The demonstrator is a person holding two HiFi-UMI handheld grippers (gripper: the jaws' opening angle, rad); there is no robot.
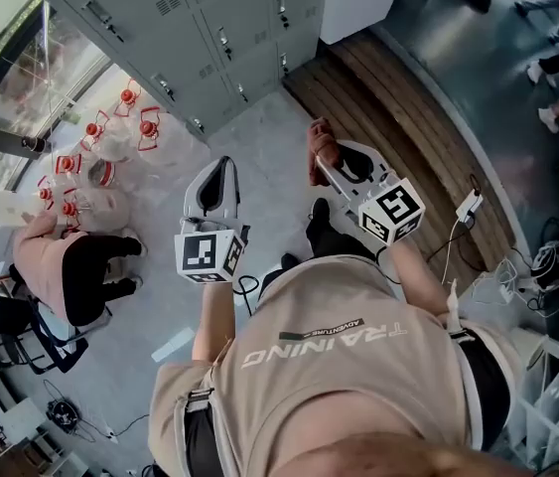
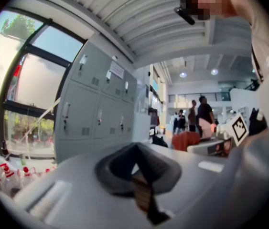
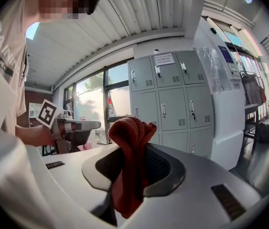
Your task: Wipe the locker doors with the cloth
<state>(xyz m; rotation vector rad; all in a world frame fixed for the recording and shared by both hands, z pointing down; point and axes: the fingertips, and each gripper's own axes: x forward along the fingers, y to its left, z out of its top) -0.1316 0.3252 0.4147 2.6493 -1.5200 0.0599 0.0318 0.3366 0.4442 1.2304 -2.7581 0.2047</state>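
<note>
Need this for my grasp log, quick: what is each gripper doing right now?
Left gripper: closed, nothing in it.
Right gripper: closed on the red cloth.

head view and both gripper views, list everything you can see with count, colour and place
lockers: one bank, grey, ahead of the person
white cabinet: one, white, right of the lockers
cloth: one, red, clamped in the right gripper
bottles: several, clear with red caps, left of the lockers
crouching person: one, pink top, beside the bottles
wooden slats: one curved strip, brown, right of the lockers
left gripper: grey, jaws together, empty
right gripper: grey, shut on the cloth
</note>
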